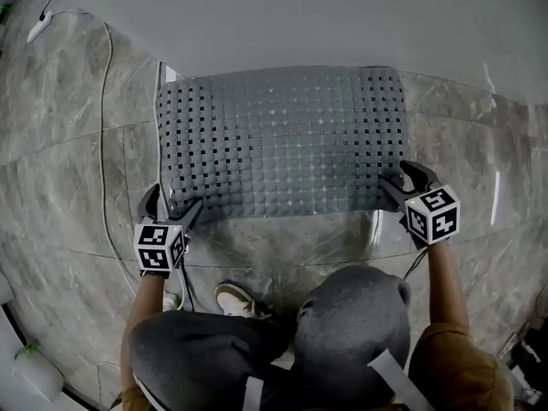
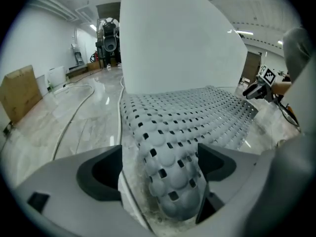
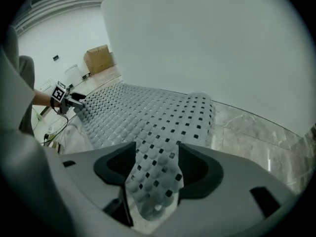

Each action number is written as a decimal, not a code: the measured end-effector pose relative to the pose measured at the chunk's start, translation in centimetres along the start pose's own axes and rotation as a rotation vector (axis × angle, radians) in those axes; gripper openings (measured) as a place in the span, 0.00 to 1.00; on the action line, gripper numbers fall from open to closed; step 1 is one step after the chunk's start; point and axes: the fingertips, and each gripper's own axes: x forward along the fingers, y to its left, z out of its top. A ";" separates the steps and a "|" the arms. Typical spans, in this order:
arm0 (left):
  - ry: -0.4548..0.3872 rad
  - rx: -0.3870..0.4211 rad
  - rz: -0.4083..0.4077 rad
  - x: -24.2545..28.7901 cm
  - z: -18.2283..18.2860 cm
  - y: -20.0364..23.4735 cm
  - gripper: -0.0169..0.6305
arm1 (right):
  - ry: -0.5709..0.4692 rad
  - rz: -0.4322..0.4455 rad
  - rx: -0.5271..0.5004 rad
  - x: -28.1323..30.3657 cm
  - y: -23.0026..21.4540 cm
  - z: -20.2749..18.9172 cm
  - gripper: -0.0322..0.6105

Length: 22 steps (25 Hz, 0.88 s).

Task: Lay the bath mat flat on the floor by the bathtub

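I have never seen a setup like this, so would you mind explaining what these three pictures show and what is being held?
A person holds a two-jaw gripper in each hand; there is no robot arm. The top-down picture comes from a head camera, the other two from cameras on each gripper. A grey perforated bath mat lies spread on the marble floor beside the white bathtub. The right gripper pinches one near corner; the other corner sits between the parted jaws of the left gripper.
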 end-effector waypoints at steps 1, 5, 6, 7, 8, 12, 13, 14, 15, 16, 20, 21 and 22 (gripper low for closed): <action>-0.020 0.004 0.018 -0.3 0.5 0.1 0.75 | -0.017 0.008 0.001 0.2 0.4 0.5 0.48; -0.098 0.056 0.091 -1.3 2.8 0.2 0.41 | -0.079 0.022 -0.006 0.5 1.4 2.5 0.39; -0.108 0.068 0.093 -1.2 3.3 0.0 0.39 | -0.088 0.018 -0.004 0.5 1.4 2.8 0.33; -0.112 0.074 0.092 -1.1 3.6 -0.2 0.36 | -0.094 0.012 0.000 0.5 1.3 3.1 0.30; -0.112 0.076 0.095 -0.9 3.7 -0.2 0.33 | -0.101 0.004 0.005 0.5 1.1 3.4 0.25; -0.131 0.042 0.134 -0.1 4.3 0.1 0.15 | -0.152 -0.031 -0.006 0.3 0.9 4.8 0.06; -0.135 0.033 0.139 -0.1 4.4 0.2 0.11 | -0.164 -0.035 -0.017 0.3 0.9 5.1 0.06; -0.137 0.027 0.142 0.0 4.4 0.2 0.09 | -0.175 -0.037 -0.029 0.4 1.0 5.5 0.06; -0.138 0.022 0.144 0.0 4.4 0.3 0.06 | -0.186 -0.041 -0.039 0.4 1.0 5.8 0.06; -0.136 0.017 0.146 0.1 4.4 0.3 0.04 | -0.196 -0.047 -0.046 0.5 1.0 6.1 0.06; -0.122 0.020 0.168 0.4 4.3 0.6 0.03 | -0.221 -0.059 -0.060 0.9 1.2 6.7 0.06; -0.121 0.029 0.175 0.4 4.4 0.6 0.03 | -0.224 -0.060 -0.066 1.0 1.3 6.9 0.06; -0.122 0.037 0.179 0.5 4.6 0.6 0.03 | -0.227 -0.062 -0.074 1.1 1.4 7.2 0.06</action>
